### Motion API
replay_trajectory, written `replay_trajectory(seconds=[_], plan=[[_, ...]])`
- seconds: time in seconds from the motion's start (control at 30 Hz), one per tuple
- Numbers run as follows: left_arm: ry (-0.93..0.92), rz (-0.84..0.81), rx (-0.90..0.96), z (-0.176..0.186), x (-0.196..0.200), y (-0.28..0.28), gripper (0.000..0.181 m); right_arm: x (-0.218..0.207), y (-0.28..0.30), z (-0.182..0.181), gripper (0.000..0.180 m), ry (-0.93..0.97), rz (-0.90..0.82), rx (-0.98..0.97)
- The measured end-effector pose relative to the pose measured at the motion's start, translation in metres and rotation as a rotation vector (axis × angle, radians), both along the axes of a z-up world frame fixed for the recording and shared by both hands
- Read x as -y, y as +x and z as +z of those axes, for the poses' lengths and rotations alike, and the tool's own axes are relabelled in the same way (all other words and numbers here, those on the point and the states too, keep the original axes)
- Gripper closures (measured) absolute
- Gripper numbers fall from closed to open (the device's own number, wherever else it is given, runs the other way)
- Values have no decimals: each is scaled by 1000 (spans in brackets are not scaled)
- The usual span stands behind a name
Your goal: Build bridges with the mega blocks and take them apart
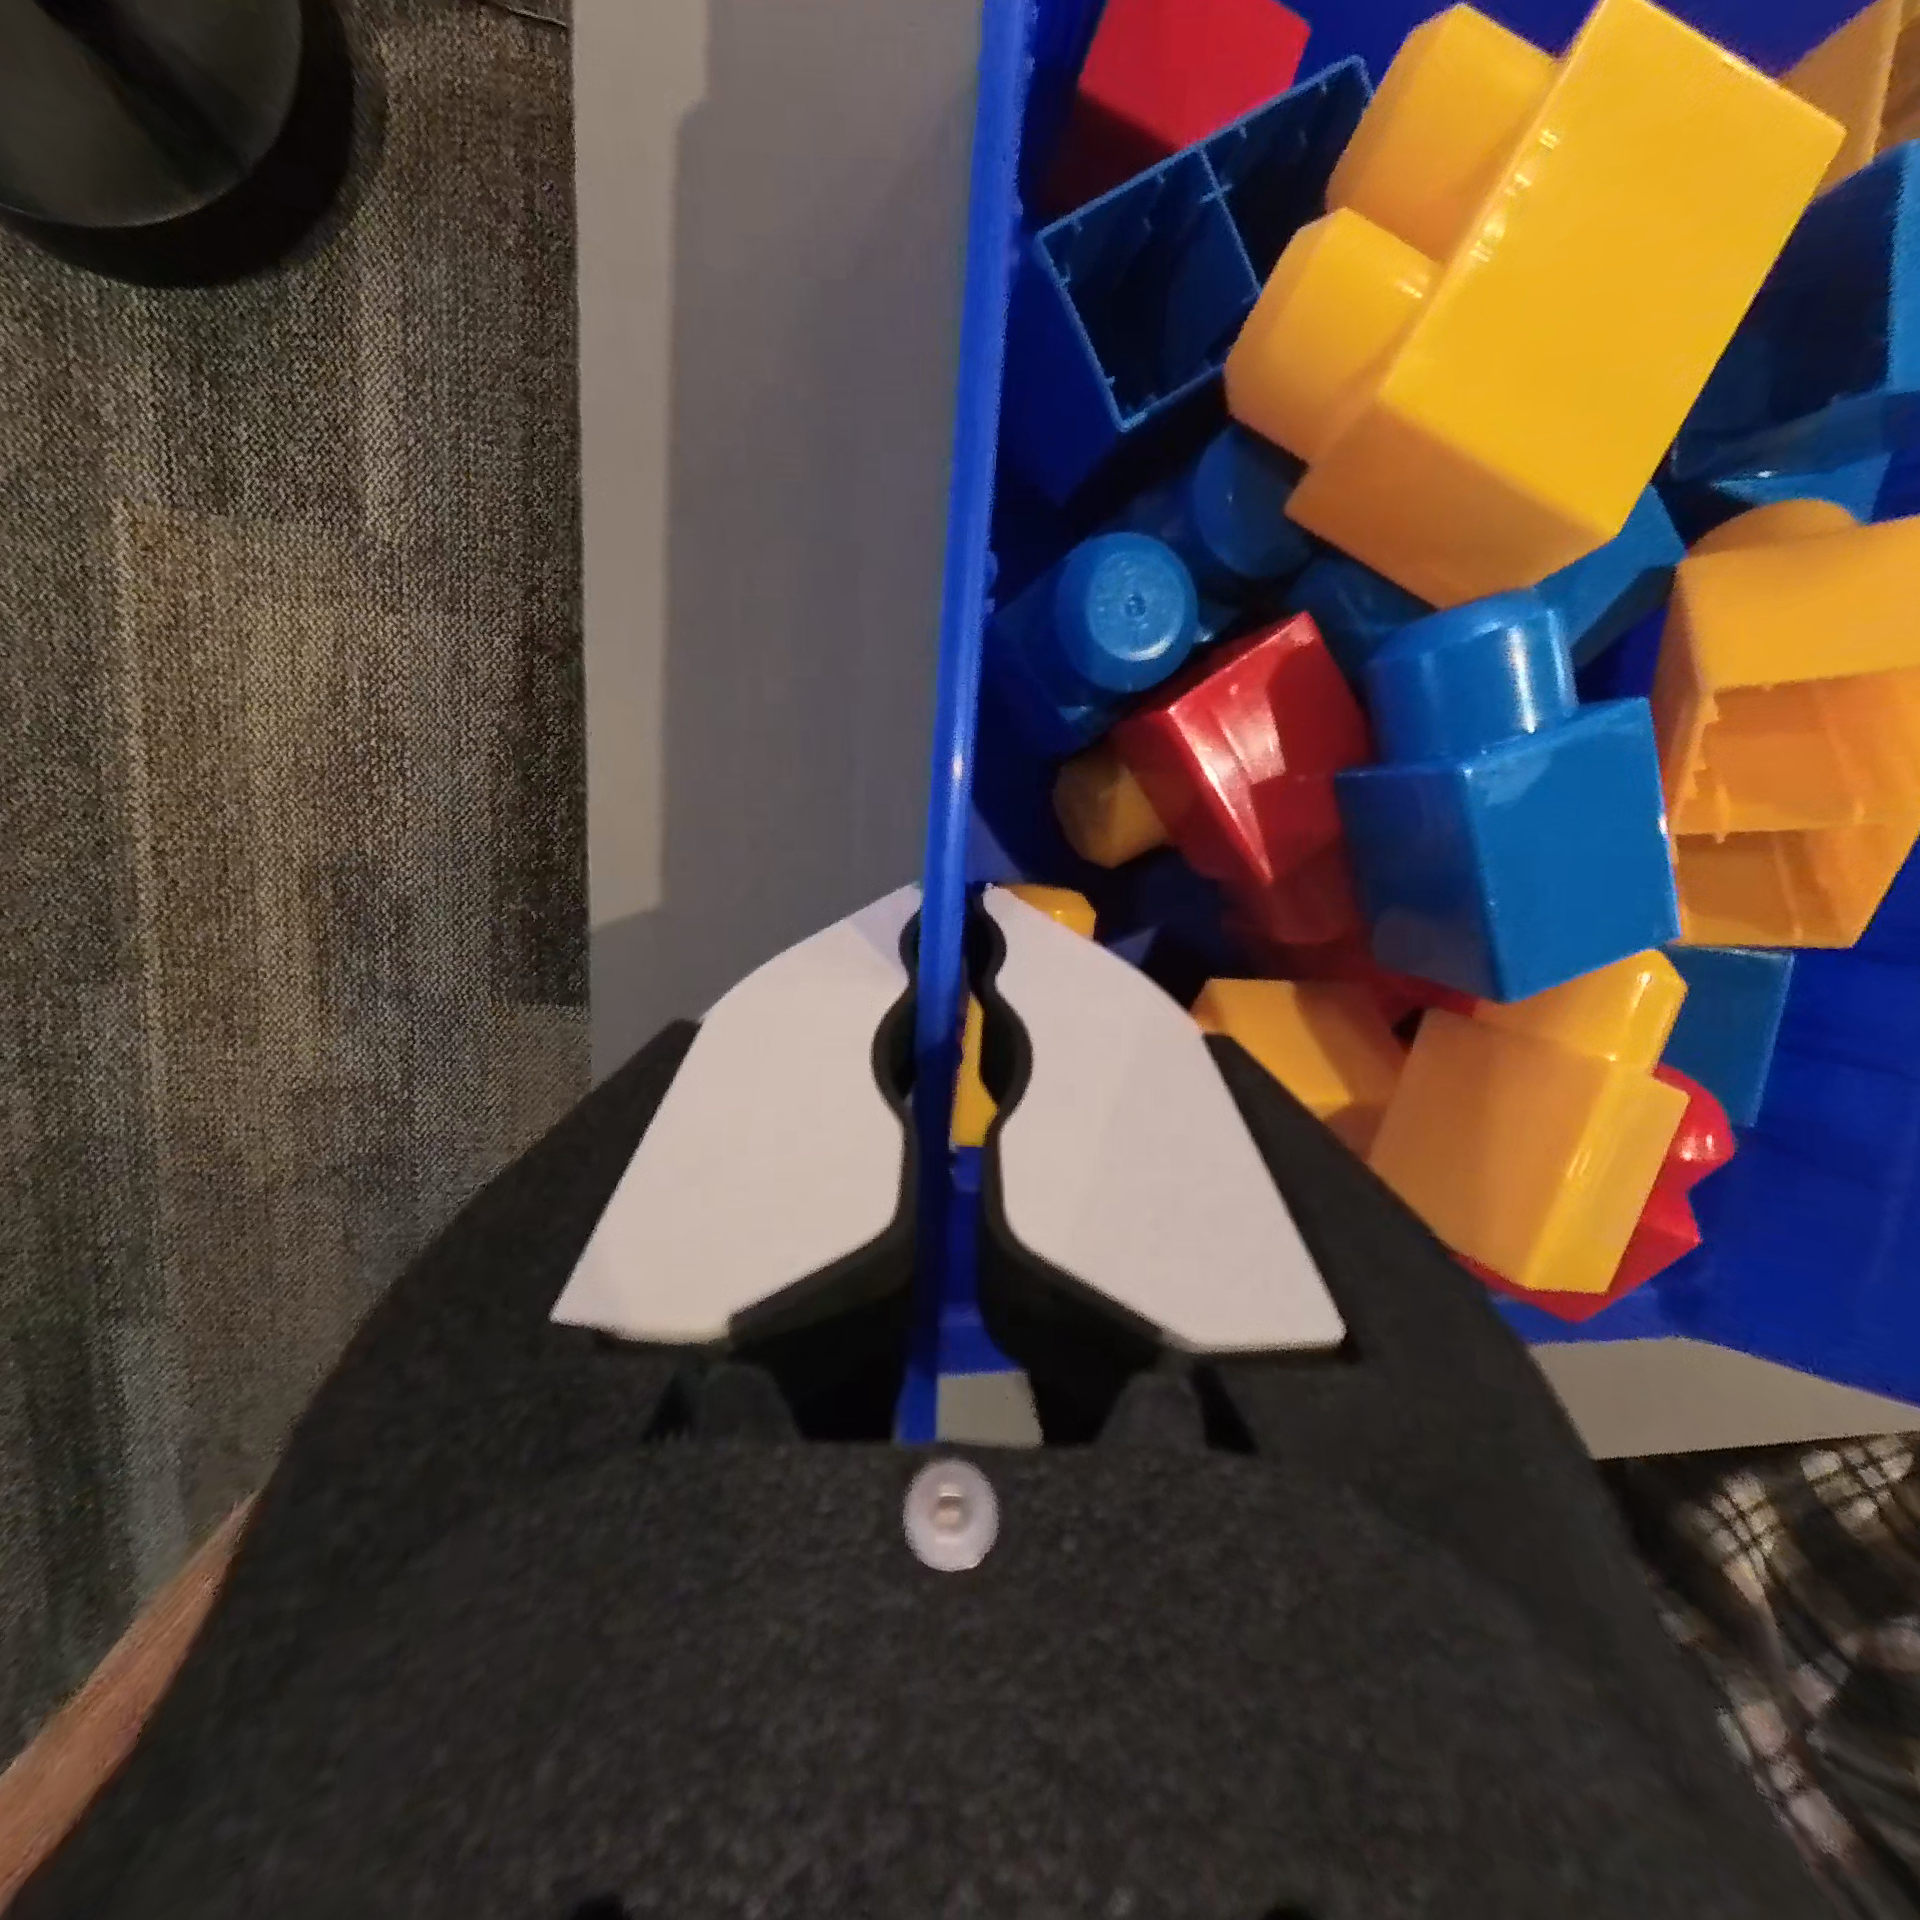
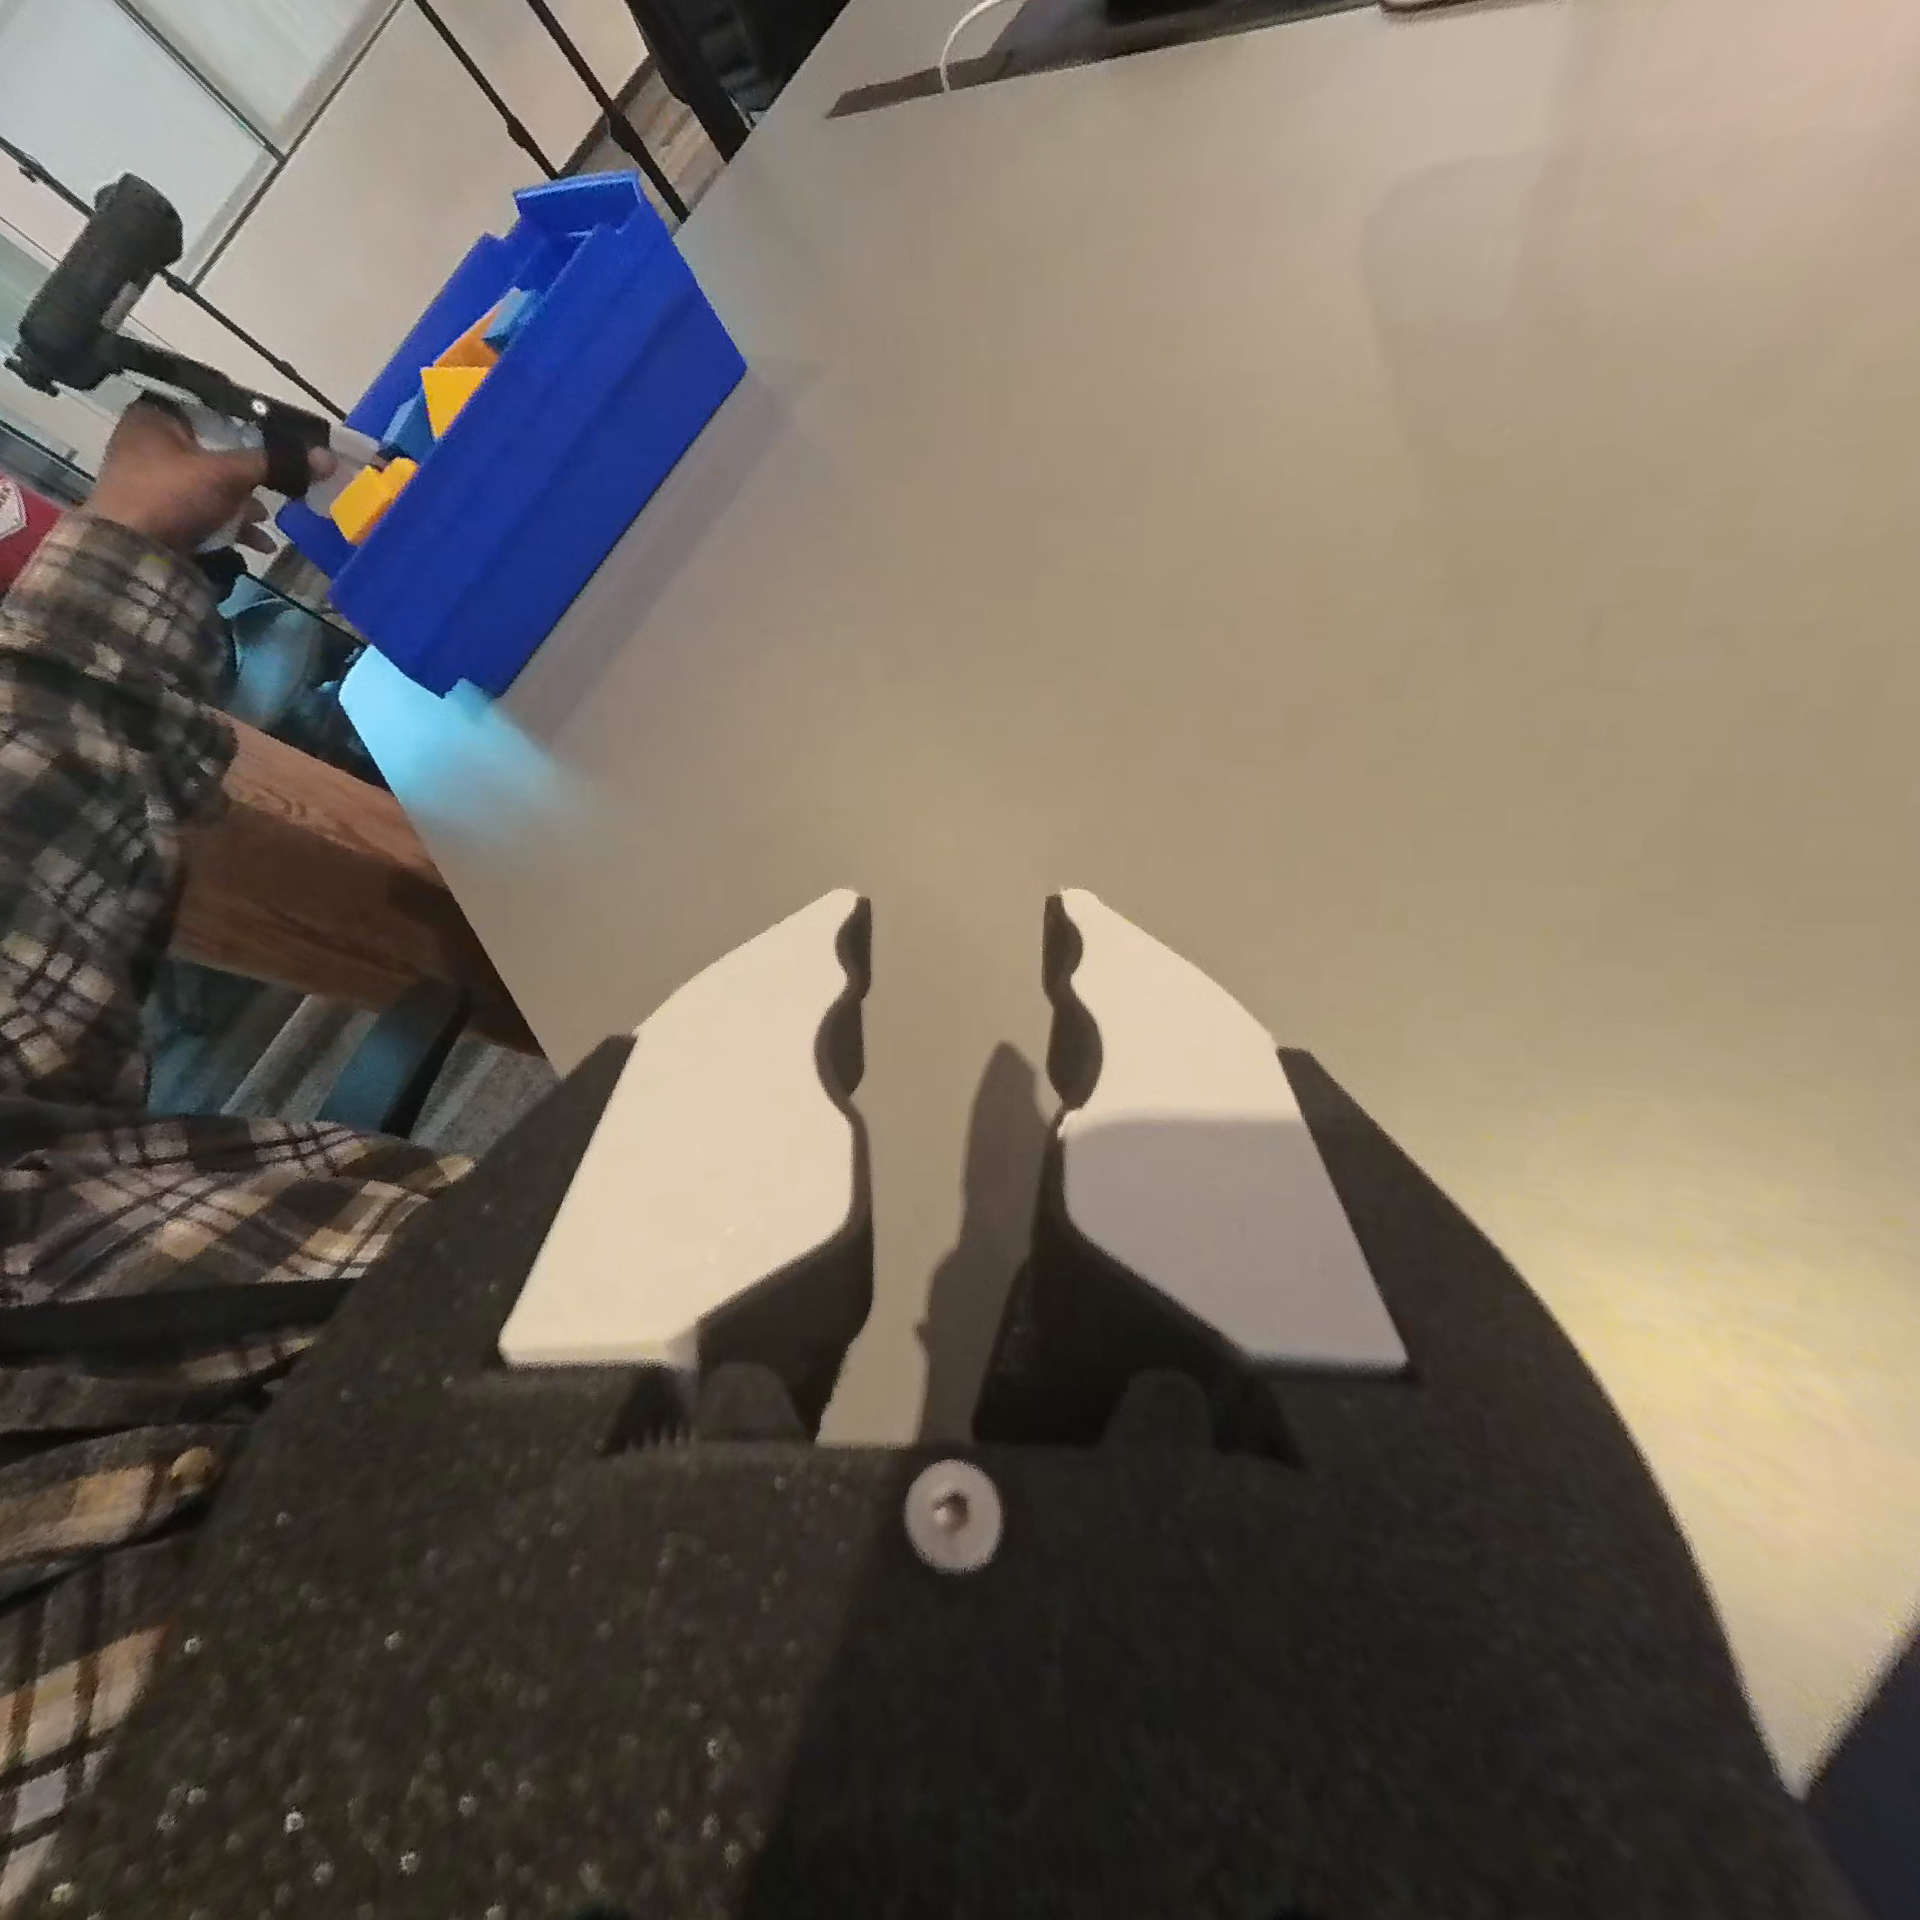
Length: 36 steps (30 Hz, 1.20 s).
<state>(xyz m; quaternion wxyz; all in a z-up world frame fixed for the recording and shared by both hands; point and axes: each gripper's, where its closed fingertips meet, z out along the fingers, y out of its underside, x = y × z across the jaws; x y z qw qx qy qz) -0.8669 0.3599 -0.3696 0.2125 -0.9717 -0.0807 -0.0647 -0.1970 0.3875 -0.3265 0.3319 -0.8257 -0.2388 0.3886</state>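
Left tool (image 1: 943, 914) clamps blue bin (image 1: 961, 520) wall, blocks (image 1: 1507, 810) heaped inside; right tool (image 2: 958, 909) gapes apart, empty.

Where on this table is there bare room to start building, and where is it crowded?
The grey table is bare from the blue bin across to the open right gripper and beyond. The bin, packed with blocks, sits crowded at the table's near-left edge, the left gripper clamping its wall.

Each claw has a rough black foam-like body, two pale grey fingers (image 2: 717, 1143) with wavy black inner edges, and one silver screw (image 2: 953, 1519) in the middle. The sleeve (image 2: 94, 748) is plaid, brown and cream.
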Motion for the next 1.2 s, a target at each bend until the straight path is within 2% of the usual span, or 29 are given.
replay_trajectory(seconds=[0.77,0.97,1.03,1.13,1.2], plan=[[33,174,17,1,9,-27,174,6,4,-4,148,-29,5,-13],[43,161,0,1,10,-28,173,8,3,-5,148,-29,15,-21],[56,164,-40,4,12,-34,159,8,4,-5,148,-24,15,-25],[137,176,-76,23,13,-42,119,7,7,-1,147,-7,8,-40],[249,133,-102,47,10,-41,108,6,10,1,146,3,5,-56]])
